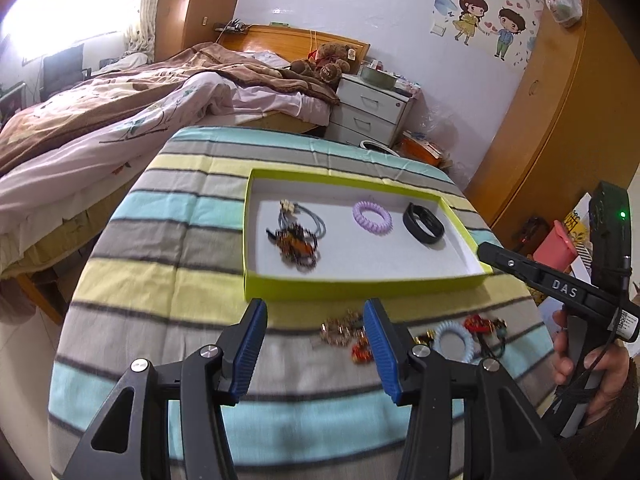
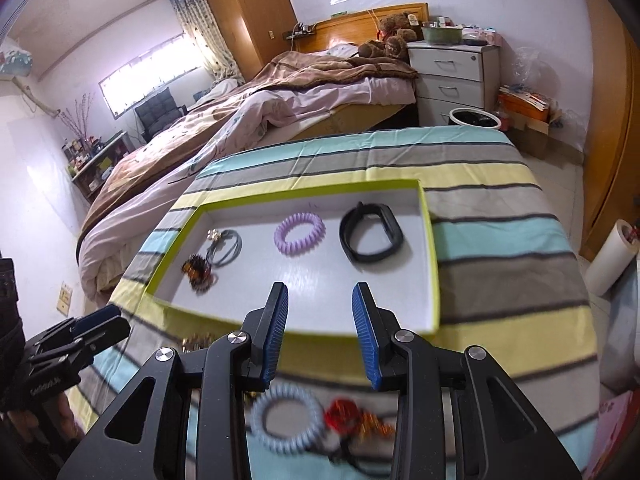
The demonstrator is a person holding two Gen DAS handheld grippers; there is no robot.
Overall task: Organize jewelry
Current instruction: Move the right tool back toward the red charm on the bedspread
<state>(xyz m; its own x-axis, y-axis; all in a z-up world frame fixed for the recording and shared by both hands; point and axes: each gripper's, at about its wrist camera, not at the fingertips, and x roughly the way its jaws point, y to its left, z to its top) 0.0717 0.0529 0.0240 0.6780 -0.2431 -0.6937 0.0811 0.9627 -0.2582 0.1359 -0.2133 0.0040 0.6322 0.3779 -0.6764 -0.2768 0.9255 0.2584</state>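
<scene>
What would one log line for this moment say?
left gripper: open, empty | right gripper: open, empty | tray: purple coil, black band, hair ties | outside: blue coil

A striped cloth in blue, grey and yellow covers the worktop. Behind it stands a bed with a rumpled brown blanket and pale pink sheets. A brown teddy bear sits at the wooden headboard, beside a white drawer unit. Cartoon stickers of a girl and boy decorate the wall. A wooden wardrobe stands beside the curtained window, with a dark chair below it.
</scene>
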